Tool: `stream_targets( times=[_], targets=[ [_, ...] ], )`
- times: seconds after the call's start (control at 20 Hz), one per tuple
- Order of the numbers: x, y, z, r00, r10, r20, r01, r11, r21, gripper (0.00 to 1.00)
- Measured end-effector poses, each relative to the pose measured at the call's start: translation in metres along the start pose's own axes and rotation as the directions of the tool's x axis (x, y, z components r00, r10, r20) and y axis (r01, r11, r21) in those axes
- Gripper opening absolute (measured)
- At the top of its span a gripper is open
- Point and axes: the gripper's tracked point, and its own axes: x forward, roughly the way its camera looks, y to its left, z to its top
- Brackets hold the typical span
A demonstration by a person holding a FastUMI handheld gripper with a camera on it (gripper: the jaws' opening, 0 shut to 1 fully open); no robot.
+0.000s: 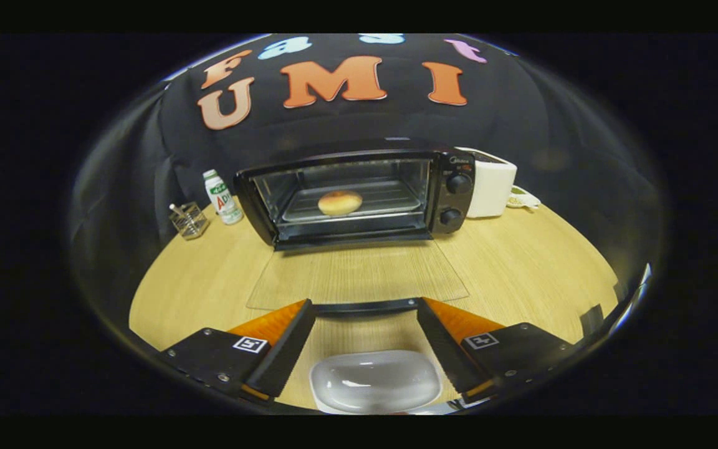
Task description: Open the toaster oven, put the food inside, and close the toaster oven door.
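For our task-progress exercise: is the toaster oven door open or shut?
Open: the glass door lies flat before the toaster oven, bun inside; the gripper is open.

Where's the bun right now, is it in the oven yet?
Yes. In the gripper view the bun lies on the rack inside the open toaster oven, far beyond the open gripper, whose fingertips flank the lowered door's handle.

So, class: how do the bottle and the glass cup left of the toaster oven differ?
The bottle is white and opaque; the glass cup is clear. The bottle stands taller and nearer the toaster oven. Both stand upright on the table, far beyond the open hand-held gripper.
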Motion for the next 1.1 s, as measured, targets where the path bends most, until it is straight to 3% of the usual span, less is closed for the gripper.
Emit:
stream_targets(
  times=[0.25, 0.7, 0.95, 1.1],
  targets=[
    [0.014, 0.004, -0.032, 0.995, 0.002, -0.096, -0.01, 0.996, -0.085, 0.99],
    [0.05, 0.007, -0.044, 0.985, -0.049, -0.165, 0.024, 0.988, -0.151, 1.0],
    [0.045, 0.008, -0.036, 0.991, -0.028, -0.128, 0.013, 0.993, -0.114, 1.0],
    [0.038, 0.008, -0.018, 0.996, -0.014, -0.091, 0.012, 1.0, -0.019, 1.0]
  ],
)
